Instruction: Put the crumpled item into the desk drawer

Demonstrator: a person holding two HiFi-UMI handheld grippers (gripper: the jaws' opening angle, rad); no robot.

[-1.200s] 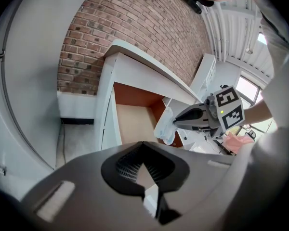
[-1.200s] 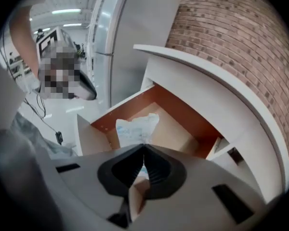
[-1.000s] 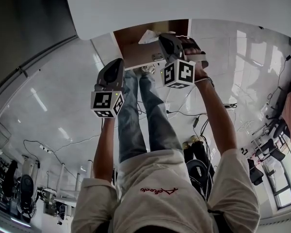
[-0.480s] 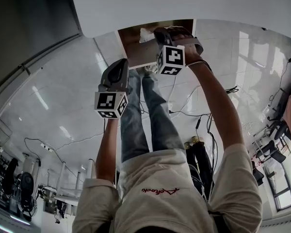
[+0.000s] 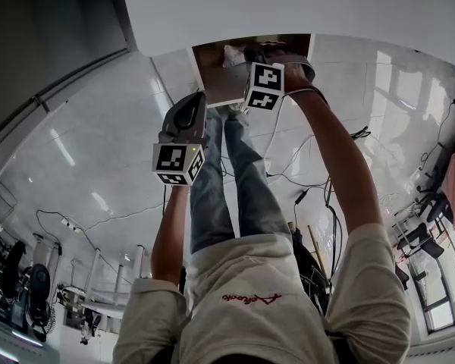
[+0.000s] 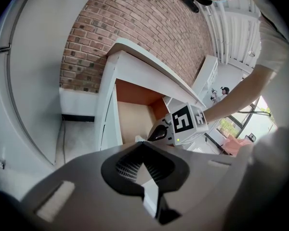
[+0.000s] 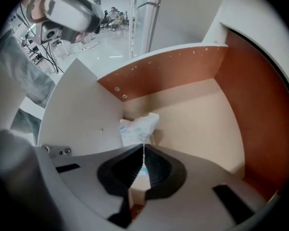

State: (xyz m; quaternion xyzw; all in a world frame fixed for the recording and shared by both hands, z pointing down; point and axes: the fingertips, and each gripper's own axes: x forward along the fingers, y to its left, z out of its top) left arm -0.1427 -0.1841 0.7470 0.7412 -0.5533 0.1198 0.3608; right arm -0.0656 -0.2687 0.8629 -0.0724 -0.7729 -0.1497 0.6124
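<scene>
One crumpled white paper wad (image 7: 138,127) sits inside the single open desk drawer (image 7: 207,114), close to the corner where the drawer's pale side panel meets its reddish-brown back wall. Its lower edge is pinched in the right gripper (image 7: 143,146), whose two jaws are drawn in almost together on the paper, with only a sliver of white showing between them. Whether the wad also touches the drawer's tan floor cannot be told. The rest of the drawer floor is bare

In the head view the right gripper reaches into the drawer under the edge of the white desk top (image 5: 288,6), and its marker cube (image 5: 265,86) faces the camera. The left gripper (image 5: 199,98) hangs outside the drawer, just short of its front edge and apart from the paper. Its two jaws are pressed together with nothing between them, and its own marker cube (image 5: 174,163) sits lower on it. That makes two grippers and two cubes

Below them are the person's two jeans-clad legs (image 5: 235,180) on a glossy white tiled floor (image 5: 98,150). A red brick wall (image 6: 135,28) rises behind the desk
</scene>
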